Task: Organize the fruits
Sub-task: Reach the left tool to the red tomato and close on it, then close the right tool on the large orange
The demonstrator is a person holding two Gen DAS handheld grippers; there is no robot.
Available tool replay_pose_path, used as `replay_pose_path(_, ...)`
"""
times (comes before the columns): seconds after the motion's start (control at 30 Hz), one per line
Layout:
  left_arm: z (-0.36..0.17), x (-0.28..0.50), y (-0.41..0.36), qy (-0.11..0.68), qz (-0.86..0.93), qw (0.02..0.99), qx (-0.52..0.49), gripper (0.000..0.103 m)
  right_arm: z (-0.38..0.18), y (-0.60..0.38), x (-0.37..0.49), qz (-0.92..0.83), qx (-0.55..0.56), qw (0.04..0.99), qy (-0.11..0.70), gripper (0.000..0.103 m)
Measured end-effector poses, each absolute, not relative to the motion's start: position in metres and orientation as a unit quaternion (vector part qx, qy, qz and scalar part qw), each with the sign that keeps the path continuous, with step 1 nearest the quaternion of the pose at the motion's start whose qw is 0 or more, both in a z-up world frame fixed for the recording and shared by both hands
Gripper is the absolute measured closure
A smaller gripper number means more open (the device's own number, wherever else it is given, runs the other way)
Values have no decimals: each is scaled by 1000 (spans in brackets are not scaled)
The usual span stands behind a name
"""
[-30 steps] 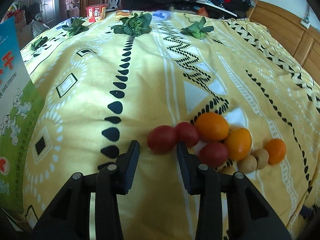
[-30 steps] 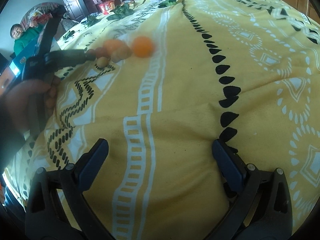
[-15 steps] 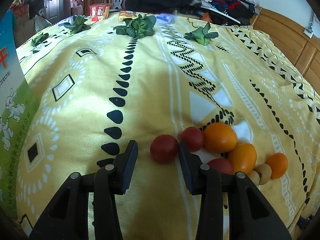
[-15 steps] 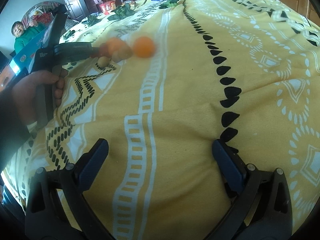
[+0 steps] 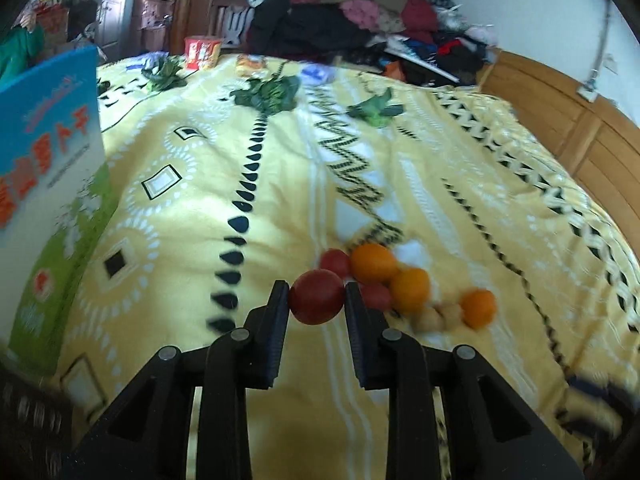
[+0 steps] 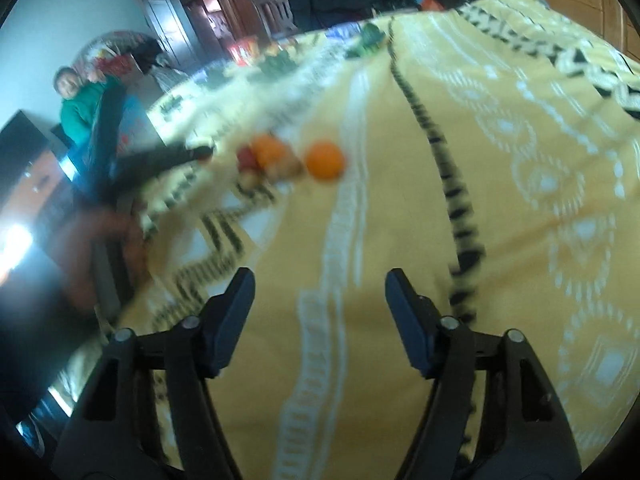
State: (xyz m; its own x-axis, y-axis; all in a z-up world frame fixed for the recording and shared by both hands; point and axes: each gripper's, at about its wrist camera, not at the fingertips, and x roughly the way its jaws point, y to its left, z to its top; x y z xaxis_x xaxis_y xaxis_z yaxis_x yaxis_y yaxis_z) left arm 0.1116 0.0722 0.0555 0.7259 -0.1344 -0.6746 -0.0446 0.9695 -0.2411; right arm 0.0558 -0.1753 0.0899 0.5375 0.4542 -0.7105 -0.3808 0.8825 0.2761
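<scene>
In the left wrist view my left gripper (image 5: 316, 288) has its jaws closing on a red tomato (image 5: 317, 303), and both pads press its sides, just above the yellow bedspread (image 5: 280, 184). Right behind it lies the fruit cluster: two more tomatoes (image 5: 335, 262), a large orange (image 5: 374, 263), a second orange (image 5: 410, 290), a small orange (image 5: 478, 307) and two tan round fruits (image 5: 430, 319). In the right wrist view my right gripper (image 6: 320, 280) hangs over bare bedspread with its jaws closing on nothing. The cluster (image 6: 272, 156) lies far ahead of it, and the left gripper (image 6: 176, 156) reaches in from the left.
A tall blue and green box (image 5: 48, 184) stands at the left edge. Leafy greens (image 5: 268, 94) and a red cup (image 5: 202, 52) lie at the far end of the bed. Piled clothes (image 5: 360, 20) and a wooden bed frame (image 5: 580, 128) border it. A person in green (image 6: 80, 104) sits beyond.
My left gripper has shut on the nearest tomato and lifted it off the bedspread. The right gripper's jaws have come closer together and it has risen.
</scene>
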Motion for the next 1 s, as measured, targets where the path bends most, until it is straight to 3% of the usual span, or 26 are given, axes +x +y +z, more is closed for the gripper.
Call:
replay_pose_path(0.27, 74, 70, 68, 365, -59, 919, -137, 75, 74, -130, 146, 252, -19, 868, 428, 36)
replay_pose_path(0.37, 75, 62, 67, 366, -72, 917, -142, 75, 60, -119, 162, 273, -42, 855, 439, 43)
replay_pose_path(0.53, 76, 60, 65, 366, -79, 915, -148, 75, 46, -111, 171, 287, -51, 846, 446, 45)
replay_pose_path(0.63, 79, 59, 64, 366, -79, 916, -145, 75, 42, -111, 173, 295, -54, 844, 444, 51)
replay_pose_path(0.7, 82, 58, 66, 364, -76, 917, -145, 75, 42, -114, 176, 292, -51, 845, 444, 65)
replay_pose_path(1.0, 115, 35, 90, 340, -52, 928, -147, 75, 91, -120, 147, 298, -27, 864, 406, 65)
